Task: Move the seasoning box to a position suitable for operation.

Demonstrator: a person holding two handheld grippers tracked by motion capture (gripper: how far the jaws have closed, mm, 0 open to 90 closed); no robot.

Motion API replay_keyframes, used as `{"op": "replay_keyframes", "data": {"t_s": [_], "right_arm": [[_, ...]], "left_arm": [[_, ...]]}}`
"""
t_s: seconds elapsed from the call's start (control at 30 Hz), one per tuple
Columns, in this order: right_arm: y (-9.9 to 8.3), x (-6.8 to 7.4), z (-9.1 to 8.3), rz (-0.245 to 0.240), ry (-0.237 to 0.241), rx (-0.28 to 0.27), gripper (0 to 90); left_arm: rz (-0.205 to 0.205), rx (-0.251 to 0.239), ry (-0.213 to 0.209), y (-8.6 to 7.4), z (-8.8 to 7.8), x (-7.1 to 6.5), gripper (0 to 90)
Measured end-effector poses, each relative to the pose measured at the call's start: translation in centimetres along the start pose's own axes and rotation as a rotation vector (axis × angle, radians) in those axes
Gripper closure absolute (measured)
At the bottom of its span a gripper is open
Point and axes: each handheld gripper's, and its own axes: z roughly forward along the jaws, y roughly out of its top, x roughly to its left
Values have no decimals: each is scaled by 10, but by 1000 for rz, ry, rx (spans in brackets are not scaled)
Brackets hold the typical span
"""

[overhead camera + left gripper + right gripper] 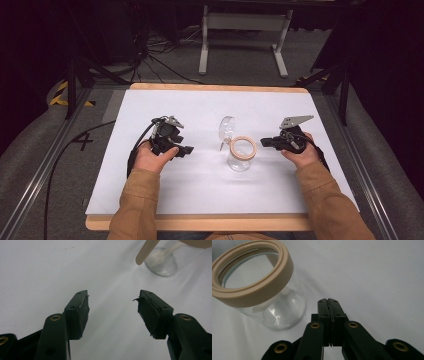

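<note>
The left gripper is sitting with jaws spread at nine o'clock of the clear glass jar, while the right gripper, jaws pressed together and empty, is resting at three o'clock.

Jar top cut off by frame edge; lid details too small.
</note>
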Motion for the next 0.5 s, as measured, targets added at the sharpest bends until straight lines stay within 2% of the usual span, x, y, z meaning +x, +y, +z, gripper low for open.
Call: {"op": "replay_keyframes", "data": {"t_s": [0.5], "right_arm": [[2,8,11,-14,15,-6,900]], "left_arm": [[11,2,-6,1,-1,-4,422]]}}
